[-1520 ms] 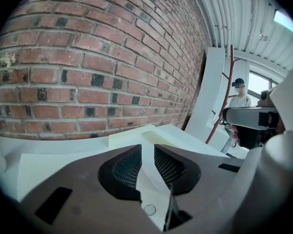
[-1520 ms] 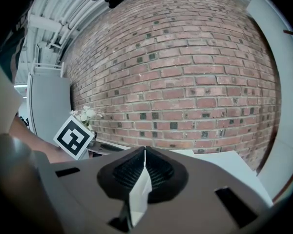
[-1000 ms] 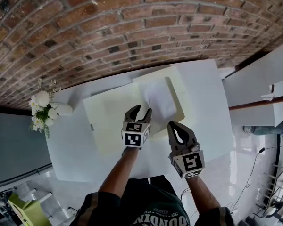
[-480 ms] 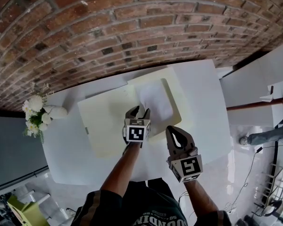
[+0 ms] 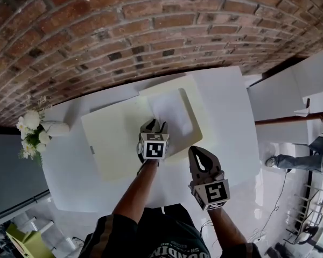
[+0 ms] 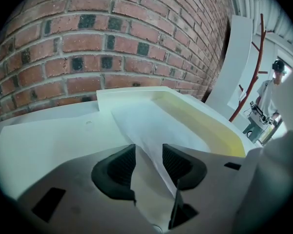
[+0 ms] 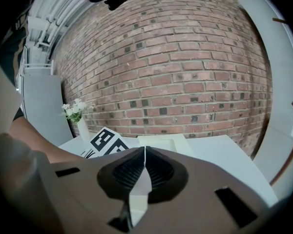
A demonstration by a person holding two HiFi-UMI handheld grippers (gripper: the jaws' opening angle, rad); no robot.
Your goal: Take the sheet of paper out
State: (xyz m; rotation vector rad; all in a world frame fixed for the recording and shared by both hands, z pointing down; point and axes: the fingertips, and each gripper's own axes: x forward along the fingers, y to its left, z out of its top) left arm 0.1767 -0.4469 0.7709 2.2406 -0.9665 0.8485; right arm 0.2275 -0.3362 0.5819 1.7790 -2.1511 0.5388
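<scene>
Two grippers work over a white table [image 5: 226, 122]. At the far left stand flowers [image 5: 29, 136], well apart from the job. Next comes a flat cream lid [image 5: 110, 138], and touching its right side is a cream tray [image 5: 196, 98]. The paper [image 5: 172, 112] lies in the tray.

The left gripper [image 5: 153, 127] is at the paper's near corner. Its jaws are apart, and the corner sits between them, not pinched yet, I think. The right gripper [image 5: 203, 163] hangs by the table's near edge. Its jaws are pressed together with nothing in them.

To do this step well, the left jaws should close softly on the corner and get a good bite. Then the paper should go up slowly over the tray wall, so it does not bend or tear.

From the head view, the left gripper's cube hides the corner. I cannot tell if the corner is lifted or lies flat. I cannot tell if there is one sheet or more.
</scene>
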